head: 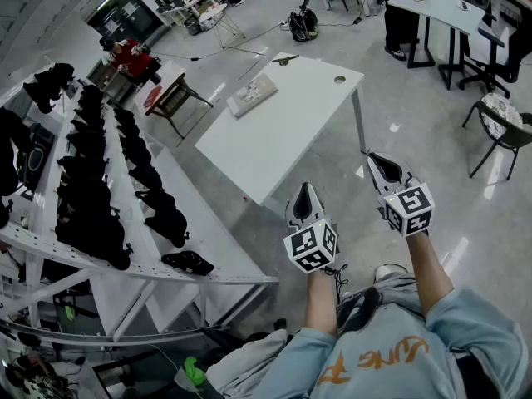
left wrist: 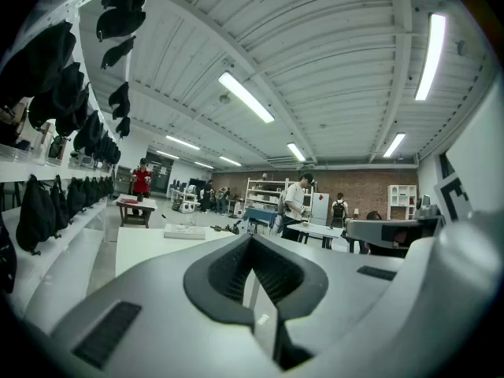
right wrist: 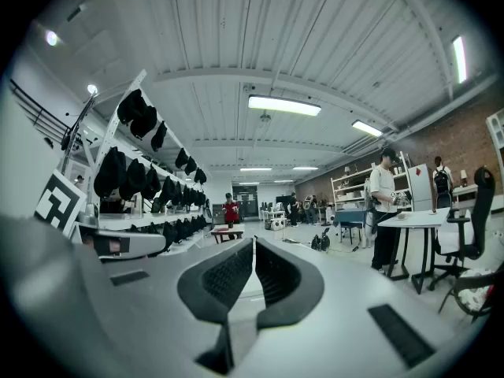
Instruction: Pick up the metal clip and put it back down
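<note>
Ahead of the person, a white worktop [head: 283, 135] stands well apart from both grippers. The left gripper [head: 306, 196] and right gripper [head: 382, 169] hang level, jaws pressed together on nothing. The metal clip cannot be made out. The pick-up seems unstarted; next calls for stepping closer, finding the clip and spreading one gripper's jaws.

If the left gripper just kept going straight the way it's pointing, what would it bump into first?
Most likely the white table ahead. The left gripper points roughly level toward the table's near end. Nothing else shows in between, though depth is hard to judge.
</note>
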The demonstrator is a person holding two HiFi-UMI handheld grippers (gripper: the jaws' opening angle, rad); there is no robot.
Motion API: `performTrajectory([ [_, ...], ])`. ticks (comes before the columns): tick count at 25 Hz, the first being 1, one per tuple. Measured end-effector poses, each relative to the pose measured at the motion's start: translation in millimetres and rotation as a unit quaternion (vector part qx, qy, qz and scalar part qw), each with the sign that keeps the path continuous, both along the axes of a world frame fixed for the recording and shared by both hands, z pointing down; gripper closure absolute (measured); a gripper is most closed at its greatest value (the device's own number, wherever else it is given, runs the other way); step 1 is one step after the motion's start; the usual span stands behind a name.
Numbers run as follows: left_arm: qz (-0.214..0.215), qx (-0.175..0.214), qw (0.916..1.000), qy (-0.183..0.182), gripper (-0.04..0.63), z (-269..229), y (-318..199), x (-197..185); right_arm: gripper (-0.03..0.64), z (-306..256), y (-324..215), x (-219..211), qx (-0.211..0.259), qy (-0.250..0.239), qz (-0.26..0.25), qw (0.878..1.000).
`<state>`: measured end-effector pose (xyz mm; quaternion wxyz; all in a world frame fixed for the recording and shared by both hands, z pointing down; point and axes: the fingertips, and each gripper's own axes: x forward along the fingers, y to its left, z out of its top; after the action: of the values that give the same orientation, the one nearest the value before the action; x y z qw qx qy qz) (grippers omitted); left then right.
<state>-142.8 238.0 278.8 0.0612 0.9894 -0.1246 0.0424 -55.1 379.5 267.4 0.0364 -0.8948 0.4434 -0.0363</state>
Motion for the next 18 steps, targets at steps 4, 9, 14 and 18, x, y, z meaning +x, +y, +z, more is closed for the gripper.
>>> performTrajectory([
  [4,-0.003,-0.006,1.0000,-0.006,0.586,5.5,12.5,12.0,0.583,12.3,14.9,22.0,-0.013,-0.018,0.014,1.000],
  [9,-0.011,-0.003,0.9999,-0.009,0.586,7.2,18.7,27.9,0.583,16.2,19.1,43.4,-0.012,-0.025,0.004,1.000],
  [14,-0.021,0.003,0.9997,-0.007,0.586,2.8,11.5,40.8,0.583,11.8,7.5,60.9,-0.005,-0.022,-0.011,1.000],
  [18,-0.033,0.006,0.9994,-0.006,0.586,3.3,9.6,51.7,0.583,11.5,2.4,76.8,-0.004,-0.021,-0.024,0.999],
])
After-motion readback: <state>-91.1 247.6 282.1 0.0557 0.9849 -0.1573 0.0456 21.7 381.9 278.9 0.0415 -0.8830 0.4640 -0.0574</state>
